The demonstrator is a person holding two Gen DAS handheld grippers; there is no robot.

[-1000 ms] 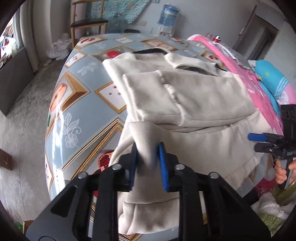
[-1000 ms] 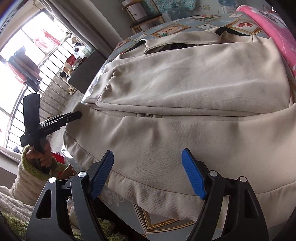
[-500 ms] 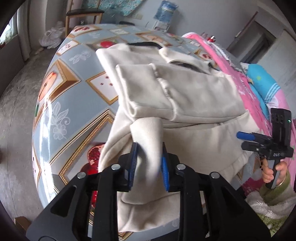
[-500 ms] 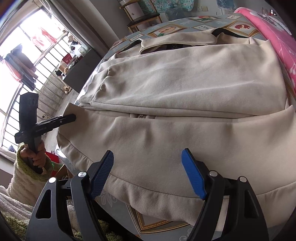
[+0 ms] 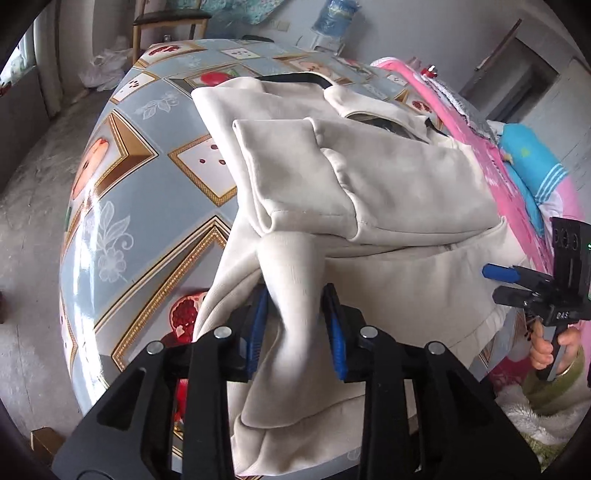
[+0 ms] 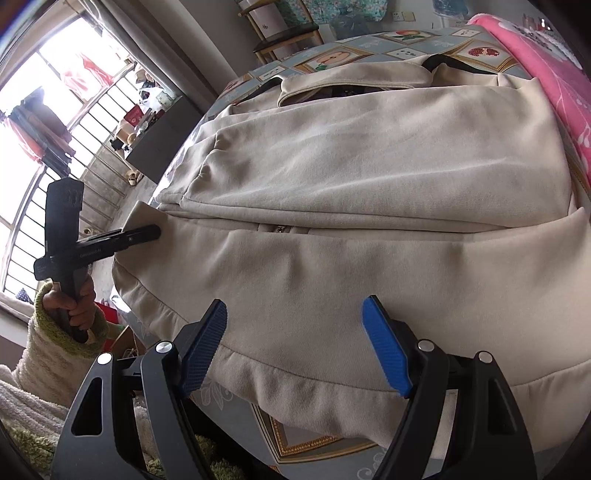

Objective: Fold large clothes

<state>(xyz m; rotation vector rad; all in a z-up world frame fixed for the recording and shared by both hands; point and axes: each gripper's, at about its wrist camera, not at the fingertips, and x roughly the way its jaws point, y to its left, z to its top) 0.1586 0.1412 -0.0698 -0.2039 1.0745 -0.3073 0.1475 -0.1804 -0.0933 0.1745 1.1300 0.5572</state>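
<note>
Left wrist view: the left hand-held gripper (image 5: 295,325) has cream jacket (image 5: 388,184) fabric between barely parted jaws, sleeves already folded in on the bench (image 5: 147,229).

Right wrist view: the right hand-held gripper (image 6: 295,347) hovers wide open and empty over the hem; bottom fold remains.

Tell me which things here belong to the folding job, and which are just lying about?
In the job:
- cream fleece zip jacket
- left gripper, its hem corner between the pads
- right gripper, open

Lying about:
- pink patterned blanket
- wooden chair
- blue water bottle
</note>
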